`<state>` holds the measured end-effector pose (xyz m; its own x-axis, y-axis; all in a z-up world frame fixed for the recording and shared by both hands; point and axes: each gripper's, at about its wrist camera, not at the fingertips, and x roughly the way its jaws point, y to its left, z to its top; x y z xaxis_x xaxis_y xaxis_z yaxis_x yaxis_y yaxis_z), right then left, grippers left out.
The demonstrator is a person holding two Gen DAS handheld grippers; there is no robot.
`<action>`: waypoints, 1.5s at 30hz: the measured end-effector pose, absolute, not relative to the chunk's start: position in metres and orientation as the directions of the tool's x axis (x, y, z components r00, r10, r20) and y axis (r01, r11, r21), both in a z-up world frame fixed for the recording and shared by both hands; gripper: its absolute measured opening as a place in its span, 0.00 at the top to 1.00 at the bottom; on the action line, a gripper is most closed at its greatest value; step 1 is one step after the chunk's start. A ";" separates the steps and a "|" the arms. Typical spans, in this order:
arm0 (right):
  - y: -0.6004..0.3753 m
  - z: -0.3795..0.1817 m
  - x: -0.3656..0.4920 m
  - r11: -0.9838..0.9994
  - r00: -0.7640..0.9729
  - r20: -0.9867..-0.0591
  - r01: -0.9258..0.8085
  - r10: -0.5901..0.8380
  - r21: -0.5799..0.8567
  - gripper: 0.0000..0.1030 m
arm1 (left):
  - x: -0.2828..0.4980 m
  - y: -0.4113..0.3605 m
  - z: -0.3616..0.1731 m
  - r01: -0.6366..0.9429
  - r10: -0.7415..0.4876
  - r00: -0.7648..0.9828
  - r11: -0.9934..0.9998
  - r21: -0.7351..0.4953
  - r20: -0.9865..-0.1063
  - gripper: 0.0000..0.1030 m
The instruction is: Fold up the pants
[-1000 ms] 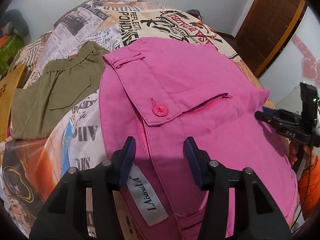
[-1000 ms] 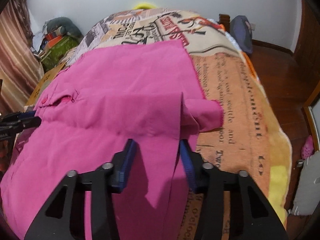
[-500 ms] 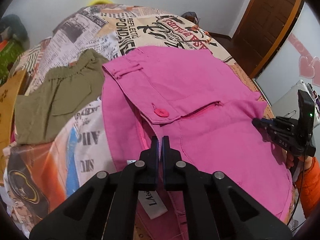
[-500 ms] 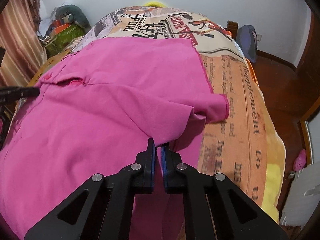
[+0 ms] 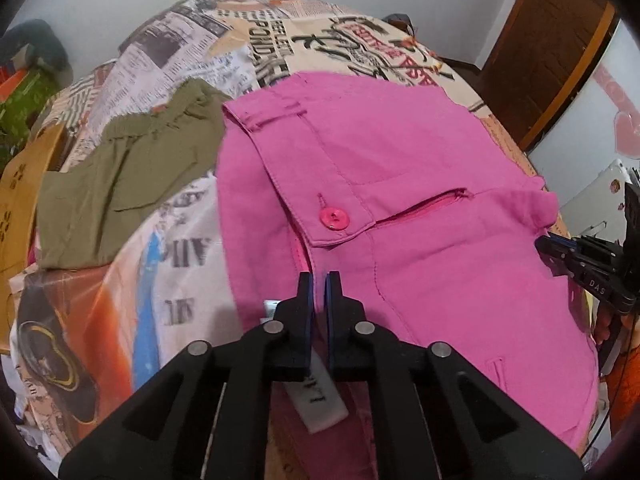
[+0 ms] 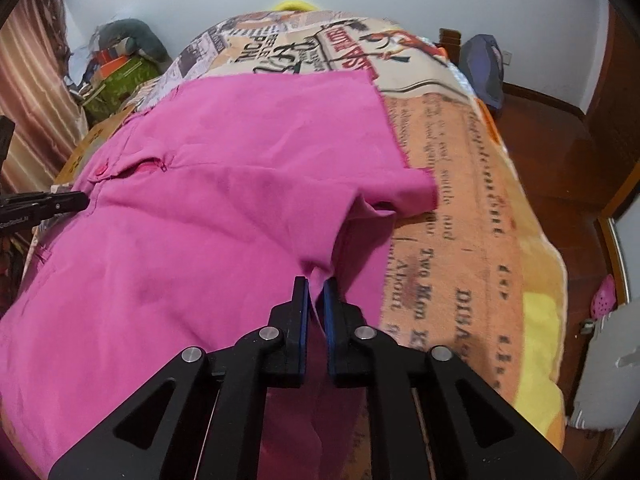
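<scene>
Pink pants (image 5: 400, 184) lie spread on a bed with a newsprint-pattern cover (image 5: 256, 44). My left gripper (image 5: 319, 280) is shut on the pants' waistband edge, just below the pink button (image 5: 333, 218) and above a white label (image 5: 320, 404). My right gripper (image 6: 315, 286) is shut on the near edge of the pants (image 6: 224, 184), close to a folded-over leg end (image 6: 408, 192). The held cloth is lifted a little. Each gripper shows in the other's view: the right (image 5: 584, 268), the left (image 6: 44, 204).
Olive-green shorts (image 5: 124, 176) lie left of the pants, with a tan garment (image 5: 20, 200) at the far left. A wooden door (image 5: 560, 40) stands at the right. A dark bag (image 6: 480, 68) and wooden floor (image 6: 560, 152) lie right of the bed. Clutter (image 6: 120, 68) sits at the back left.
Both grippers were open a second ago and have since closed on the pants' near edge. Since then both have lifted the pinched cloth slightly.
</scene>
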<state>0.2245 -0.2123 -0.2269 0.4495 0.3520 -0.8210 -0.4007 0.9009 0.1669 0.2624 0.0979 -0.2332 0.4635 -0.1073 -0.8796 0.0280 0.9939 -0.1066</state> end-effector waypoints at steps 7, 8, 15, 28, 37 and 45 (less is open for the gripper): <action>-0.231 -0.195 0.236 0.911 0.525 -0.768 -0.370 0.368 0.183 0.71 | 0.266 0.104 -0.201 0.027 -0.089 0.526 0.996 -0.088 -0.846 0.80; -0.231 -0.192 0.239 0.913 0.540 -0.758 -0.367 0.365 0.178 0.68 | 0.270 0.106 -0.200 0.021 -0.083 0.529 0.996 -0.085 -0.844 0.78; -0.222 -0.202 0.280 0.916 0.543 -0.763 -0.367 0.350 0.160 0.64 | 0.305 0.118 -0.217 -0.023 -0.095 0.502 0.992 -0.123 -0.860 0.68; -0.206 -0.245 0.311 0.899 0.461 -0.818 -0.413 0.345 0.147 0.77 | 0.331 0.108 -0.243 0.014 -0.123 0.482 0.991 -0.133 -0.868 0.68; -0.196 -0.245 0.308 0.877 0.480 -0.827 -0.480 0.293 0.032 0.91 | 0.333 0.100 -0.235 -0.002 -0.029 0.517 0.999 -0.035 -0.855 0.93; -0.196 -0.247 0.309 0.880 0.466 -0.838 -0.475 0.284 0.035 0.91 | 0.327 0.113 -0.250 -0.052 0.008 0.504 0.998 -0.021 -0.864 0.92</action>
<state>0.3093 -0.1958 -0.2468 0.4659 0.2844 -0.8379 -0.4746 0.8795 0.0346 0.3275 0.1127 -0.2496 0.5039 0.0082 -0.8637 -0.0518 0.9984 -0.0207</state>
